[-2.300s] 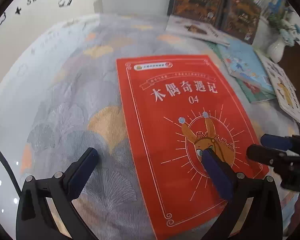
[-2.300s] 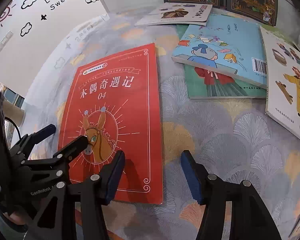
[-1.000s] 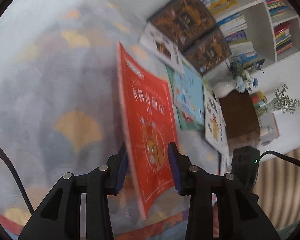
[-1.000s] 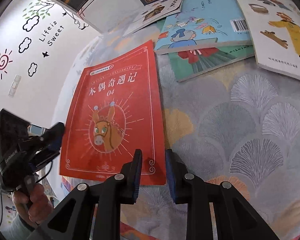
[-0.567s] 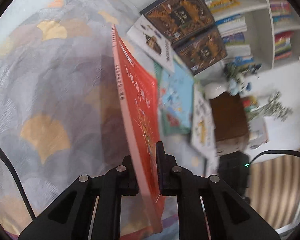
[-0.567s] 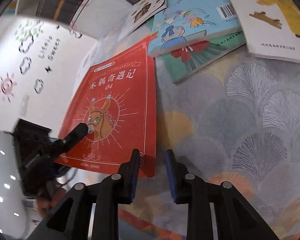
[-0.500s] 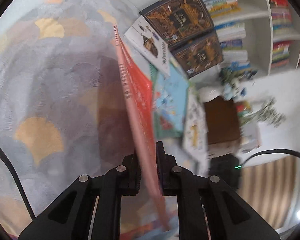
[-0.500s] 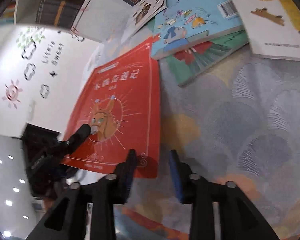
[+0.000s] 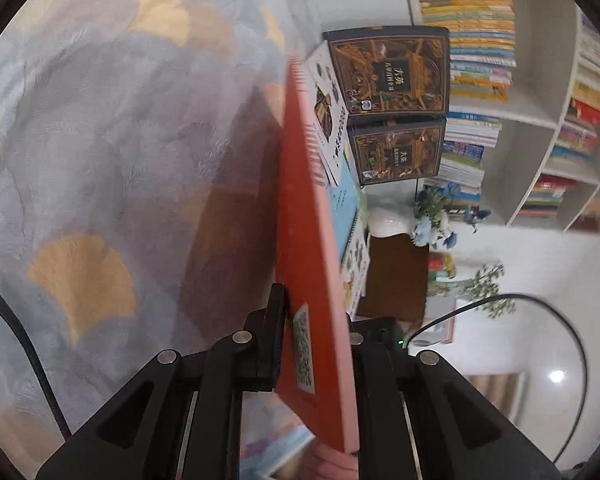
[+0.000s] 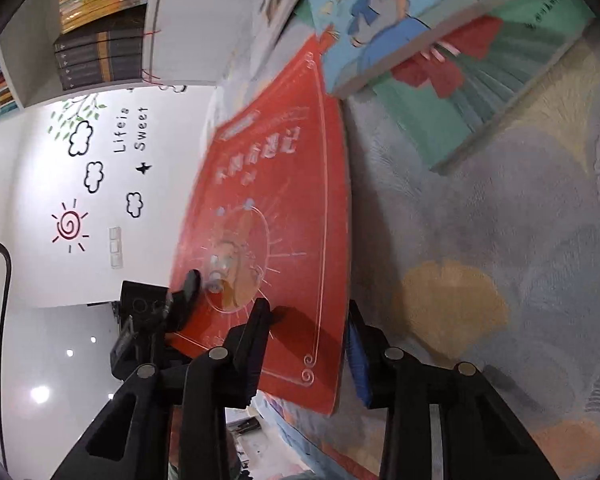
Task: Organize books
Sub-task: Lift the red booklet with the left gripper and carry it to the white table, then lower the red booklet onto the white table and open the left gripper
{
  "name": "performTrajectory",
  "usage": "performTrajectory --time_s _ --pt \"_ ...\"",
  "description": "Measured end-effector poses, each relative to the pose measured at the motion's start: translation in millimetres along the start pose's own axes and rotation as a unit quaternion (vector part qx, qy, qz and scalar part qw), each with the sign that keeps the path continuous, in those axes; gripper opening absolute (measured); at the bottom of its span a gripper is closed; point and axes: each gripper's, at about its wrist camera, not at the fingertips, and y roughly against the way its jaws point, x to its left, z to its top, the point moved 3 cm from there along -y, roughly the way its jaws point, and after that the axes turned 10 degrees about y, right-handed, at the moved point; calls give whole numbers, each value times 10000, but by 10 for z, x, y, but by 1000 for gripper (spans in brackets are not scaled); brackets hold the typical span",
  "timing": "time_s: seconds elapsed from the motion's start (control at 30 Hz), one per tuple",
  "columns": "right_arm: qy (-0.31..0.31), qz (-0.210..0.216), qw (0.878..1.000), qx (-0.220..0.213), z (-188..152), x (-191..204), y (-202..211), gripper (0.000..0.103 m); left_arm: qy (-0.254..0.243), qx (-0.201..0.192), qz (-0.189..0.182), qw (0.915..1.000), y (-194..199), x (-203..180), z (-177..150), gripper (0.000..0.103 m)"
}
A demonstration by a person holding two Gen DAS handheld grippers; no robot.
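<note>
My left gripper (image 9: 314,344) is shut on the near edge of the red book (image 9: 304,220) and holds it tilted up on its edge above the patterned cloth (image 9: 100,140). In the right wrist view the red book (image 10: 276,216) shows its cover, with the left gripper (image 10: 188,284) clamped on its lower left edge. My right gripper (image 10: 308,340) straddles the book's near right corner with its jaws partly apart; whether the pads touch the book I cannot tell.
A blue book (image 10: 384,12) lies on a green book (image 10: 480,84) on the cloth beyond the red book. Two dark books (image 9: 392,76) lean against a white bookshelf (image 9: 540,92). A white vase (image 9: 388,220) and a brown box (image 9: 396,276) stand at the right.
The red book went from lying flat to standing tilted on its edge. My left gripper shut on it and lifted that side. My right gripper narrowed at the book's corner, then opened a little.
</note>
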Motion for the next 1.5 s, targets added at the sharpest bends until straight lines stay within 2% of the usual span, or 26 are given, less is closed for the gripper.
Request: performTrajectory --time_s 0.03,0.1,0.2,0.27,0.33,0.37,0.4,0.43,0.5,0.53,0.57,0.63,0.7,0.87,1.0,1.07,1.2,1.33,1.5 --pt "13 -158 9999 55 1 -10 3 41 -47 7 34 10000 -4 -7 -2 10" --pt "-14 -91 9999 48 -14 -20 46 48 -26 65 -87 9999 -11 -36 -4 10" --pt "-264 382 9989 -74 43 -72 88 48 388 147 -449 9981 7 13 50 10" --pt "-487 712 9961 -185 116 -86 80 48 786 183 -757 9939 8 68 94 10" --pt "-475 792 9953 -305 179 -41 112 48 711 178 -722 9947 9 45 110 10" --pt "-375 739 9960 -339 198 9 139 42 615 186 -656 9958 7 20 106 10" --pt "-276 709 9964 -368 220 76 155 31 583 204 -629 9961 -2 9 100 10" --pt "-186 656 9969 -390 231 119 171 27 532 222 -588 9966 -13 -5 90 10" --pt "184 235 9984 -483 268 265 208 23 203 151 -264 9993 -17 -69 72 10" --pt "589 -169 9968 -515 288 402 238 22 -92 65 60 9999 -17 -119 59 10" --pt "932 -495 9931 -518 312 515 225 21 -648 -61 574 9962 -25 -213 23 10" --pt "1799 -1254 9743 -507 331 790 202 20 -1243 -192 962 9874 -19 -319 -34 10" --pt "2382 -1597 9567 -507 323 1020 179 20 -1692 -341 1157 9782 34 -443 -63 12" --pt "3069 -1703 9355 -411 327 1362 114 20 -2393 -565 1267 9610 293 -652 -111 14" --pt "3533 -1557 9217 -361 271 1593 61 20 -2510 -794 1057 9589 558 -755 -26 14" --pt "3661 -1462 9184 -343 340 1649 -32 20 -2619 -944 1094 9542 671 -832 122 14" --pt "3772 -1360 9155 -341 726 1803 -406 20 -2644 -1264 1157 9490 739 -908 527 14" --pt "3721 -1365 9177 -252 1067 1814 -796 21 -2654 -1524 1320 9428 722 -835 1007 15" --pt "3494 -1357 9270 -146 1477 1733 -1146 21 -2487 -1620 1320 9458 626 -731 1466 15"
